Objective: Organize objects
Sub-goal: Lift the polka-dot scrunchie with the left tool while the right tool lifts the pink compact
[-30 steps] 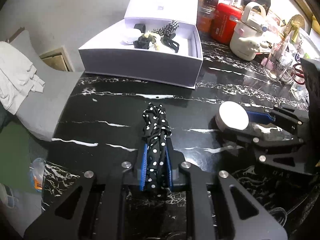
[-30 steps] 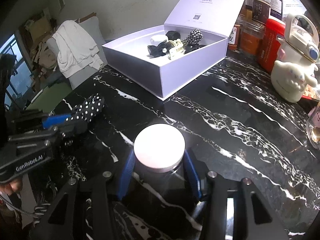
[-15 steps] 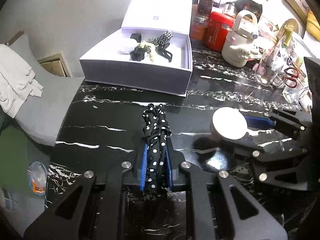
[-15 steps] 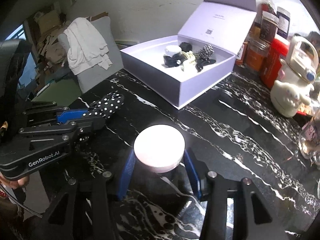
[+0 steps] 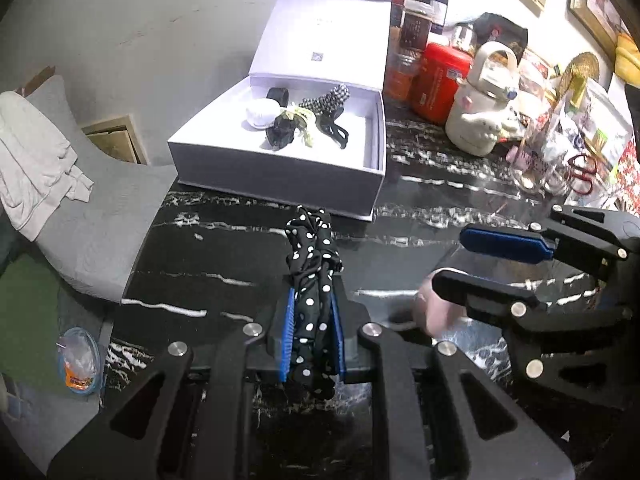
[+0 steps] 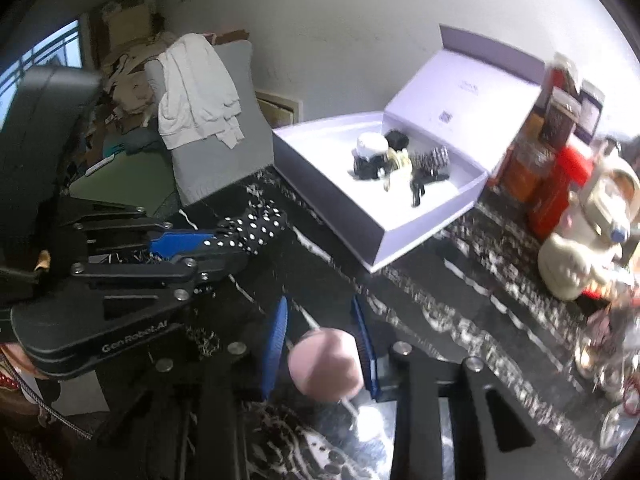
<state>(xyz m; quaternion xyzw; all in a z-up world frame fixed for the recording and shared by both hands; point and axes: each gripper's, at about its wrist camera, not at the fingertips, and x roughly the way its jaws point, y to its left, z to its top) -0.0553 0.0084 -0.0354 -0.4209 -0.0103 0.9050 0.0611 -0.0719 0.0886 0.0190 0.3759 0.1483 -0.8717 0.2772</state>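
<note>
My left gripper (image 5: 312,300) is shut on a black polka-dot hair band (image 5: 310,248), held above the black marble table (image 5: 224,256). The right wrist view shows the same gripper (image 6: 216,244) and band (image 6: 256,228) at the left. My right gripper (image 6: 320,304) is closing. The white-lidded jar (image 6: 326,364) is blurred and sits low near the finger bases, smaller than the gap, with no pad pressing it. In the left wrist view the jar (image 5: 430,312) shows below the right gripper (image 5: 450,258). Behind stands the open white box (image 5: 280,176) with several hair accessories.
A red canister (image 5: 438,76), a white kettle-shaped figure (image 5: 480,120), jars and a glass (image 5: 544,160) crowd the table's back right. A grey chair with a white cloth (image 5: 32,160) stands left of the table. A plastic tub (image 5: 78,360) lies on the floor.
Both grippers rose above the table. The right gripper's pads drew closer together and rolled. The jar, held level between them before, now sits lower and blurred.
</note>
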